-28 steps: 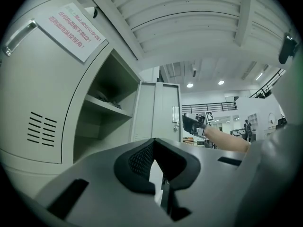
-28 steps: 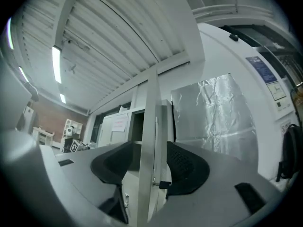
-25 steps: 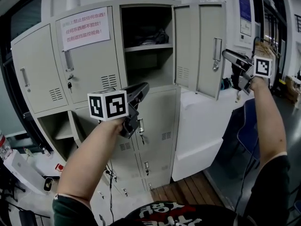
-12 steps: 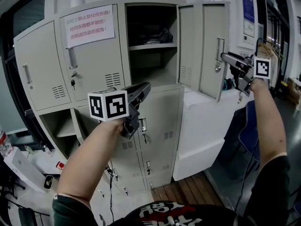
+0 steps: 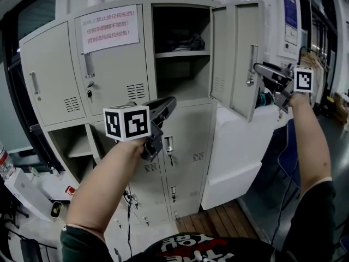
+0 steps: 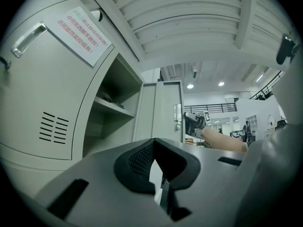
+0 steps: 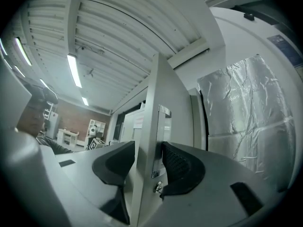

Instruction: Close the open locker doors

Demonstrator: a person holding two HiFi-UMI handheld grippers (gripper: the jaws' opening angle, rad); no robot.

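The grey locker bank (image 5: pixel 109 81) has its top right door (image 5: pixel 240 53) swung open towards me, showing a shelved compartment (image 5: pixel 180 53). My right gripper (image 5: pixel 257 69) is at that door's free edge, beside its handle (image 5: pixel 252 64). In the right gripper view the door (image 7: pixel 154 103) fills the gap of my right gripper (image 7: pixel 147 162). Its jaws have just been closing, and a pad sits on each face. My left gripper (image 5: pixel 170 103) hangs shut and empty in front of the middle lockers, seen in its own view as the left gripper (image 6: pixel 154 141).
A lower-left compartment (image 5: pixel 71 143) also stands open. A paper notice (image 5: pixel 110 28) is stuck on a shut upper door. A white cabinet (image 5: pixel 234 157) stands to the right of the lockers, with a blue chair (image 5: pixel 286 152) behind my right arm. Clutter lies on the floor at the lower left.
My right gripper has moved left, from just off the open door's edge to straddling it by the handle. The left gripper has stayed put.
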